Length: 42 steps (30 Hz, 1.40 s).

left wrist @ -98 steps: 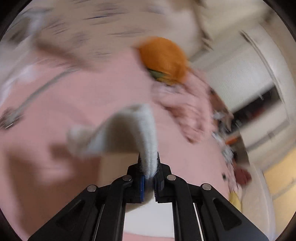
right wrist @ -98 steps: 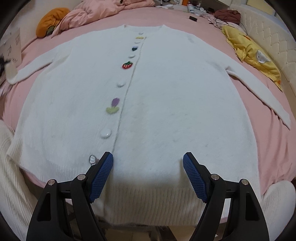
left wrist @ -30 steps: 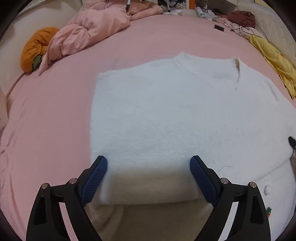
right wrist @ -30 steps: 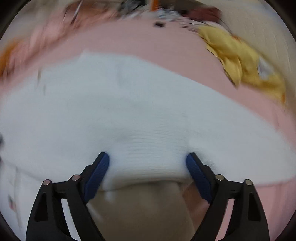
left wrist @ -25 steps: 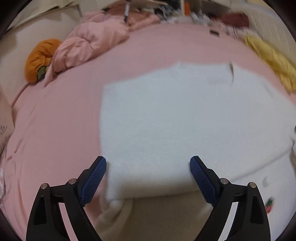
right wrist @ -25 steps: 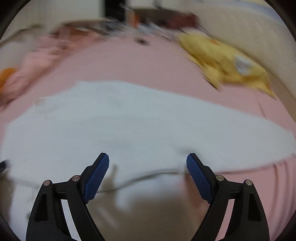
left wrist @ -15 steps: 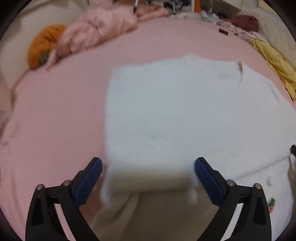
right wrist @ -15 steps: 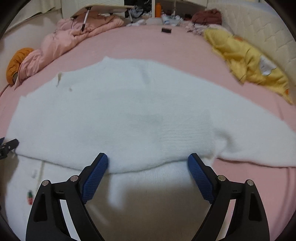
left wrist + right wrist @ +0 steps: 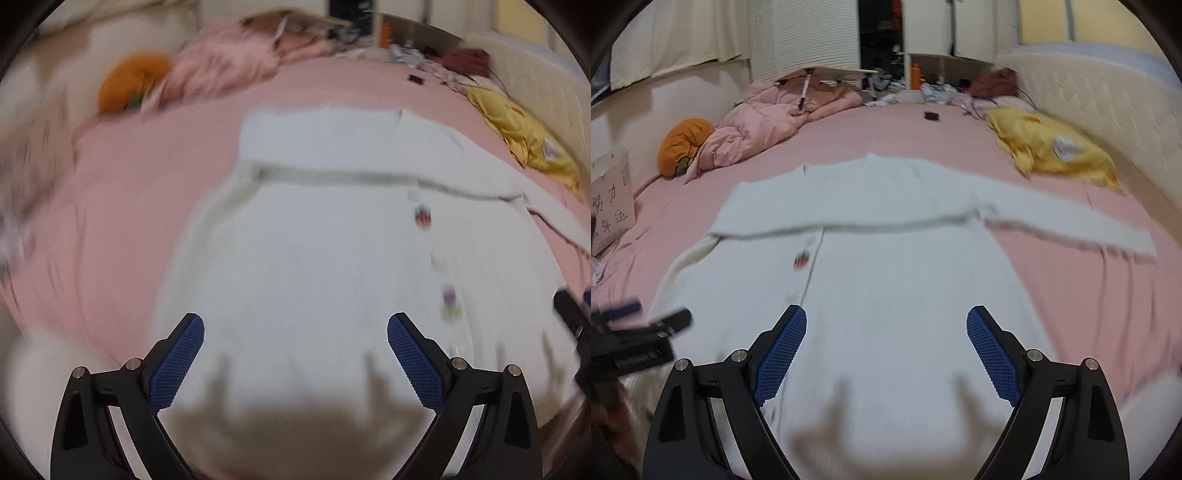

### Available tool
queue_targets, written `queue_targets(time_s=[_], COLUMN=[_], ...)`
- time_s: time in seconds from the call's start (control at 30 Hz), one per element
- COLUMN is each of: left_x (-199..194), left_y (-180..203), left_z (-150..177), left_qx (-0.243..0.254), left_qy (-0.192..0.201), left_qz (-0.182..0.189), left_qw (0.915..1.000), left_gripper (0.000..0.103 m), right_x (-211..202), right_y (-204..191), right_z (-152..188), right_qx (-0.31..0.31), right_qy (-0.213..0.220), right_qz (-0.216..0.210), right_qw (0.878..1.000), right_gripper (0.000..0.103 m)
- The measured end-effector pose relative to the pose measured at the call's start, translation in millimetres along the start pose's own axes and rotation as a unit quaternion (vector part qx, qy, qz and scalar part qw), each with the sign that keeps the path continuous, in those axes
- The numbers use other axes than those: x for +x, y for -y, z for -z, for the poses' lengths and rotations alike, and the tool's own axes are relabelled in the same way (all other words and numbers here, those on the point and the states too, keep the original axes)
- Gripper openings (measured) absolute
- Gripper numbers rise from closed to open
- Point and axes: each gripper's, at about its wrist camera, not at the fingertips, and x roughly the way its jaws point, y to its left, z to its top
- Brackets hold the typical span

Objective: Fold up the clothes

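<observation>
Both our grippers hang with jaws wide and nothing between the pads: the left gripper (image 9: 295, 354) and the right gripper (image 9: 886, 350) each hover above the near hem of the white cardigan (image 9: 908, 295). We see the cardigan lying flat on the pink bed (image 9: 1071, 302), collar away from us, with a band of knit laid across its chest like a folded-over sleeve (image 9: 849, 206); the other sleeve (image 9: 1071, 225) stretches out toward the yellow garment (image 9: 1052, 147). A strawberry button (image 9: 801, 258) marks the front placket. We judge the outstretched sleeve is the next thing to bring in, and the risks sit there. The fluffy knit may bunch if we pinch too shallow, or we may catch two layers and drag the body off square. Pulling the sleeve across could also tug the crossed sleeve out of place, since nothing pins it. Our left wrist view is smeared, so the fold's near edge is hard to judge. The pink duvet (image 9: 768, 125) and orange cushion (image 9: 683, 144) lie well apart.
</observation>
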Motion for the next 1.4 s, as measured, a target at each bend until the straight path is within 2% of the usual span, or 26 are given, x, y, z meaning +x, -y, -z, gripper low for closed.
queue_targets(time_s=[0.03, 0.1, 0.2, 0.3, 0.53, 0.97, 1.13, 1.27, 1.4], left_x=[0, -6, -24, -26, -34, -23, -10, 10, 23], left_y=[5, 14, 22, 30, 31, 29, 28, 25, 18], left_z=[2, 1, 3, 6, 10, 8, 7, 4, 5], left_qx=[0.009, 0.036, 0.064, 0.088, 0.101, 0.093, 0.088, 0.074, 0.055], left_qy=[-0.010, 0.009, 0.056, 0.058, 0.067, 0.045, 0.025, -0.010, -0.038], left_qz=[0.004, 0.001, 0.010, -0.002, -0.002, -0.006, -0.006, -0.009, -0.014], left_qw=[0.9999, 0.9993, 0.9964, 0.9944, 0.9926, 0.9947, 0.9958, 0.9972, 0.9977], left_gripper=[0.100, 0.100, 0.100, 0.100, 0.100, 0.100, 0.100, 0.100, 0.100], right_x=[2, 3, -7, -16, -23, -17, -8, -8, 3], right_y=[-2, -3, -3, -4, -7, 2, 4, 10, 25], right_z=[5, 5, 2, 0, 4, 5, 6, 5, 4], right_qx=[-0.003, 0.004, 0.008, 0.007, -0.005, 0.014, 0.020, 0.035, 0.079], right_qy=[-0.021, -0.035, -0.019, -0.004, 0.002, -0.008, -0.025, -0.020, -0.039], right_qz=[-0.007, -0.012, -0.007, -0.002, -0.006, -0.017, -0.026, -0.053, -0.087], right_qw=[1.000, 0.999, 1.000, 1.000, 1.000, 1.000, 0.999, 0.998, 0.992], right_gripper=[0.089, 0.089, 0.089, 0.089, 0.089, 0.089, 0.089, 0.089, 0.089])
